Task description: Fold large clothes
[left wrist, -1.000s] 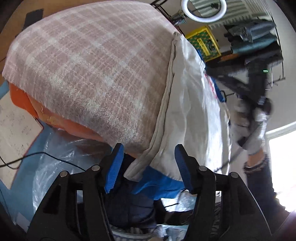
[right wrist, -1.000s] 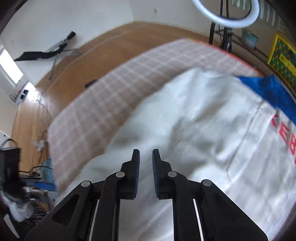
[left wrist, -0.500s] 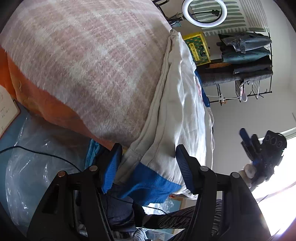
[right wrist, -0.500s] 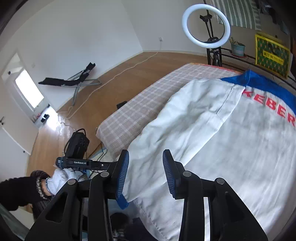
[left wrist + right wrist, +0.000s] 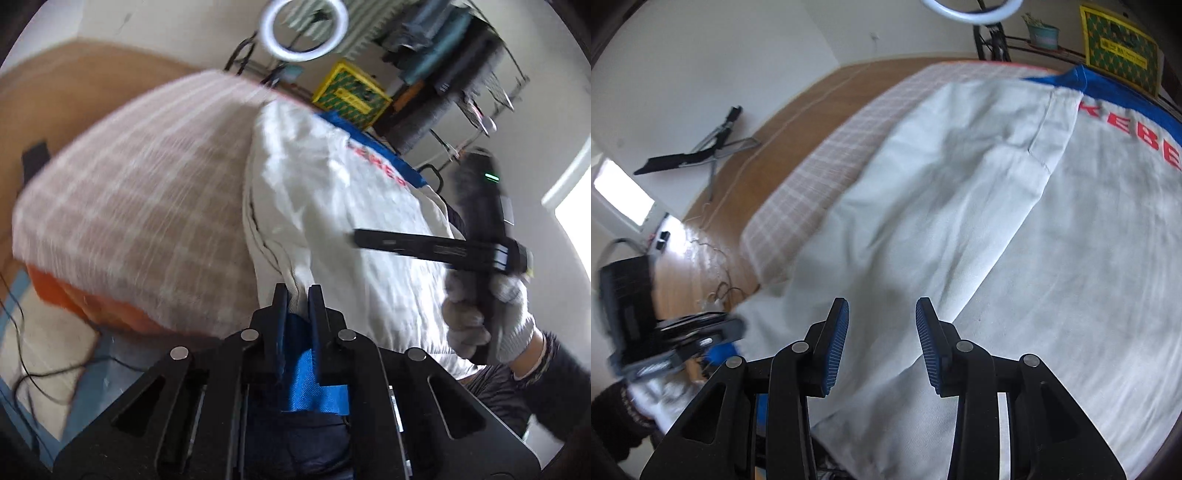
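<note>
White cotton with blue trim is seen from the left wrist: the garment (image 5: 332,206) lies spread on the checked table cover (image 5: 140,206), its near hem hanging over the edge. The left gripper (image 5: 295,295) is closed on that hem, a white fold and a blue cuff pinched between the nearly touching fingers. The bite looks shallow, so the cloth could slip out if it is pulled hard, and the blur suggests quick motion. The other tool is visible to the right, above the cloth.

From the right wrist, the garment (image 5: 997,221) fills most of the view, red lettering towards its far end. The right gripper (image 5: 882,332) is held wide apart over the fabric, with nothing between its fingers; whether it touches cannot be told. An uneven fold is likely if only one corner is carried.
</note>
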Motion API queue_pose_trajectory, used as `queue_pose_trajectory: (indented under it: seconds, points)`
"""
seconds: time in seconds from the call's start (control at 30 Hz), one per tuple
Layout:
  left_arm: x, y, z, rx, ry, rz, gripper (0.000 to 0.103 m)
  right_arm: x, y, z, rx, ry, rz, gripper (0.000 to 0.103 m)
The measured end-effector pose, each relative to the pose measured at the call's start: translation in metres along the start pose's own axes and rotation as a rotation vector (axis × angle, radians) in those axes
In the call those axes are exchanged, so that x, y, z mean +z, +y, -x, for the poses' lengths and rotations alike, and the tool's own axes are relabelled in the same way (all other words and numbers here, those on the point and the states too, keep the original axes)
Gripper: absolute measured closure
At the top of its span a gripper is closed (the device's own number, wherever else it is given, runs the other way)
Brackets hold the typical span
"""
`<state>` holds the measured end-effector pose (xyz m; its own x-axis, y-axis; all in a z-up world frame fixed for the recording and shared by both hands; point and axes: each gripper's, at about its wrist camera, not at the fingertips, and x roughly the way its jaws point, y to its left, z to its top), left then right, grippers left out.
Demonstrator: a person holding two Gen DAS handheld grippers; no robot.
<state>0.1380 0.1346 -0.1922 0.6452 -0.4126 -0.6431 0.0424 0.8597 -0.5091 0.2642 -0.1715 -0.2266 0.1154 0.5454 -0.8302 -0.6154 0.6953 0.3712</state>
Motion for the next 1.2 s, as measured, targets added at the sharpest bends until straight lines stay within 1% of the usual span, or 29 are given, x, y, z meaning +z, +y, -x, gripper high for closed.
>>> queue_pose_trajectory:
  seconds: [0.07,0.1,0.2,0.23,0.3,0.33,0.37,0.43,0.47,0.53,0.57,0.6,0.7,0.77,0.83,0.9,0.97,1.0,1.07,1.1,1.17,1.2]
  points:
    - [0.0,-0.021,0.006,0.003,-0.016,-0.089,0.095,0.001,-0.007,-0.014,0.026,0.036,-0.053,0.066]
    - [-0.002,-0.027,0.008,0.003,-0.018,-0.114,0.096,0.001,-0.008,-0.021,0.025,0.056,-0.059,0.066]
    - [-0.004,-0.042,0.01,0.011,-0.024,-0.175,0.096,0.006,-0.004,-0.016,0.024,0.064,-0.042,0.066]
    - [-0.004,-0.044,0.01,0.006,-0.024,-0.181,0.096,0.01,-0.004,-0.008,0.031,0.05,-0.05,0.066]
    - [-0.004,-0.046,0.008,-0.001,-0.024,-0.19,0.096,0.021,-0.002,0.017,0.052,-0.008,-0.049,0.066]
    - [-0.005,-0.046,0.008,-0.006,-0.024,-0.193,0.096,0.026,0.001,0.025,0.047,-0.03,-0.036,0.064]
    - [-0.005,-0.046,0.007,-0.012,-0.023,-0.193,0.096,0.035,0.005,0.034,0.023,-0.056,-0.011,0.06]
    - [-0.002,-0.05,0.002,-0.018,-0.015,-0.194,0.096,0.052,0.012,0.039,-0.033,-0.079,0.015,0.042]
    - [-0.002,-0.053,0.001,-0.021,-0.013,-0.197,0.096,0.065,0.017,0.036,-0.045,-0.069,0.024,0.04]
    - [-0.002,-0.058,-0.002,-0.03,-0.018,-0.21,0.097,0.085,0.024,0.023,-0.049,-0.032,0.036,0.039]
    - [-0.001,-0.061,-0.002,-0.031,-0.021,-0.219,0.097,0.095,0.029,0.014,-0.08,-0.015,0.049,0.039]
    - [-0.001,-0.062,-0.002,-0.033,-0.021,-0.223,0.098,0.107,0.035,0.001,-0.133,0.005,0.079,0.039]
    - [0.001,-0.065,-0.006,-0.059,-0.015,-0.217,0.099,0.128,0.046,-0.036,-0.249,0.063,0.121,0.039]
    - [0.0,-0.069,-0.008,-0.058,-0.012,-0.234,0.099,0.132,0.047,-0.057,-0.279,0.105,0.117,0.039]
    - [-0.003,-0.072,-0.011,-0.04,-0.004,-0.252,0.1,0.133,0.047,-0.068,-0.295,0.128,0.117,0.039]
    - [-0.002,-0.067,-0.007,-0.043,0.001,-0.246,0.099,0.13,0.045,-0.074,-0.301,0.14,0.123,0.039]
    - [-0.001,-0.054,0.0,-0.019,-0.004,-0.222,0.099,0.128,0.045,-0.071,-0.27,0.144,0.112,0.039]
    - [-0.001,-0.043,0.002,-0.003,-0.002,-0.19,0.099,0.128,0.045,-0.068,-0.26,0.14,0.11,0.039]
    - [-0.003,-0.016,0.004,0.008,0.03,-0.103,0.099,0.132,0.043,-0.06,-0.255,0.127,0.106,0.039]
    - [-0.005,-0.005,0.003,0.01,0.046,-0.068,0.097,0.134,0.042,-0.058,-0.239,0.127,0.091,0.039]
    - [-0.011,0.015,0.004,0.028,0.056,-0.007,0.084,0.135,0.041,-0.057,-0.203,0.133,0.064,0.039]
    - [-0.013,0.023,0.005,0.037,0.059,0.023,0.06,0.137,0.041,-0.058,-0.2,0.134,0.061,0.039]
